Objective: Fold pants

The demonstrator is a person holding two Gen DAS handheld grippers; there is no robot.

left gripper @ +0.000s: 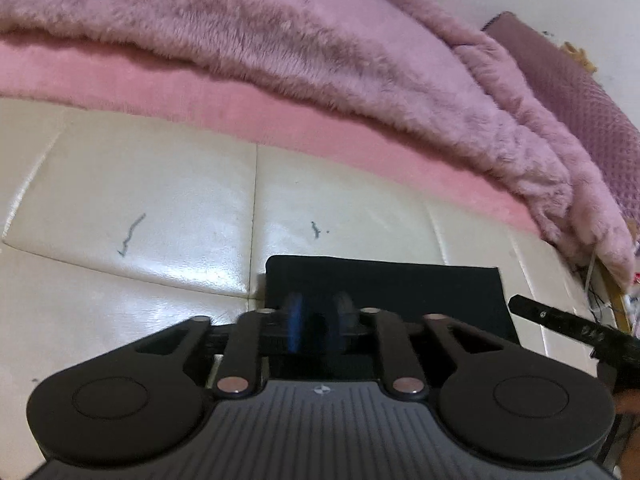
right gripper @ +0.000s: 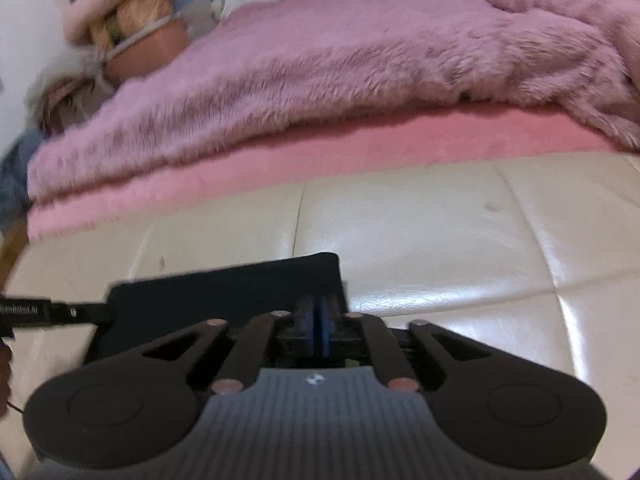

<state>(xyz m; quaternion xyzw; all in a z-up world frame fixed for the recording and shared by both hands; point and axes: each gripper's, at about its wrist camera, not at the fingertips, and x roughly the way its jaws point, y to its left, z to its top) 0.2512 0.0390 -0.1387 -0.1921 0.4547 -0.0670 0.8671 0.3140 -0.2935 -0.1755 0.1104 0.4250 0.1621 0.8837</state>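
Surface: cream leather cushion (left gripper: 168, 200), shiny and seamed, with a pink sheet (left gripper: 224, 108) and a fluffy mauve blanket (left gripper: 280, 44) banked up behind it.
Pants: black pants (left gripper: 384, 284) lie on the cushion as a flat dark slab with a straight far edge, directly under both tools; in the right wrist view the same cloth (right gripper: 224, 292) shows a squared far corner.
Left gripper: left gripper (left gripper: 318, 320) sits at the near left part of the cloth, blue pads drawn close with a dark gap between; whether cloth is pinched there I cannot tell.
Right gripper: right gripper (right gripper: 318, 320) sits at the far right corner, blue pads pressed almost together; they look clenched, seemingly on the pants edge, though motion blur hides the contact.
Step in hand: judged to be carrying or settling a fold across the cushion.
Doing it well: keep both grips level and equally far forward so the edge stays straight, hold mild tension between the tools, and lay the cloth down before letting go.
Pose: both tools point forward and low, nearly flat to the cushion, side by side; each sees the other's finger at its frame edge.
Risk: slick leather may let the stack slide.
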